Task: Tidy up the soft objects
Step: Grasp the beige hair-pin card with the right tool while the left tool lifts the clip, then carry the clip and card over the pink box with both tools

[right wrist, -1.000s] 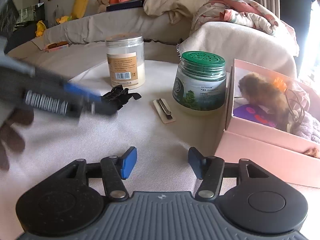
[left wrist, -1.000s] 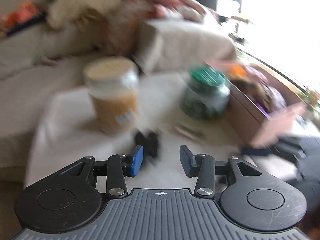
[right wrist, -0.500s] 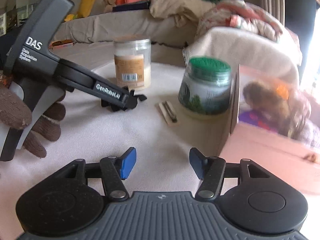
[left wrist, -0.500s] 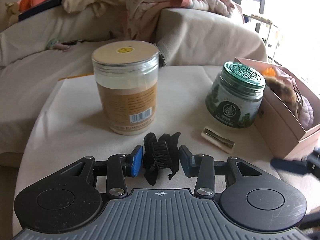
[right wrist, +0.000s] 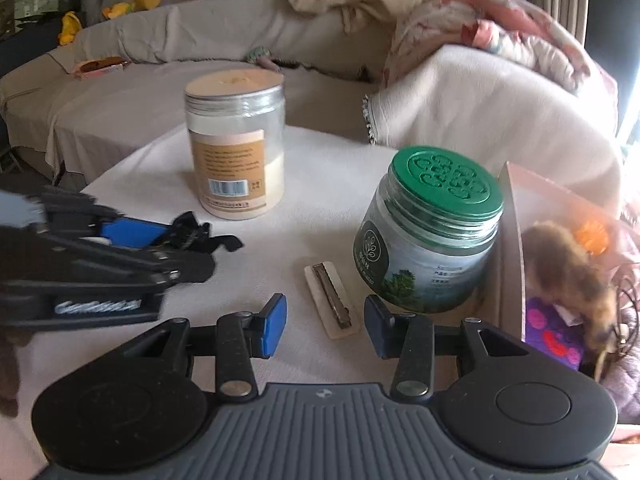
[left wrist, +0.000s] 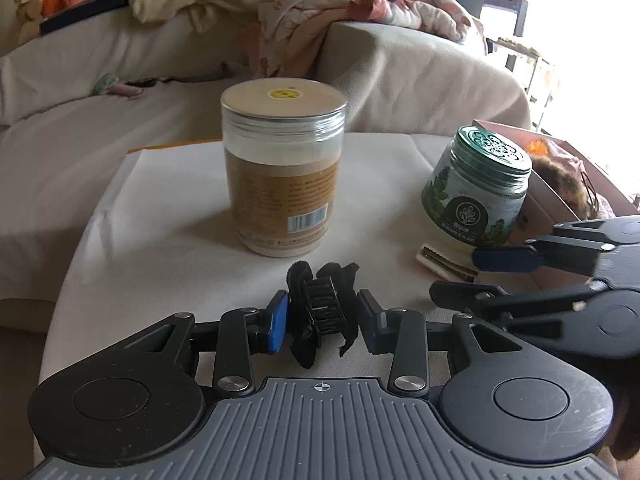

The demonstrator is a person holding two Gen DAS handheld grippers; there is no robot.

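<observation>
The black hair claw clip (left wrist: 322,307) lies on the white-covered table (left wrist: 168,216) between your left gripper's (left wrist: 323,322) spread fingers, not clamped — its left pad touches the fabric trim. Your right gripper (right wrist: 325,323) is parted too, holding nothing, over a flat hair clip on a card (right wrist: 331,300) just beside the green-lidded jar (right wrist: 430,228) — the pink box (right wrist: 510,264) sits right of that.
</observation>
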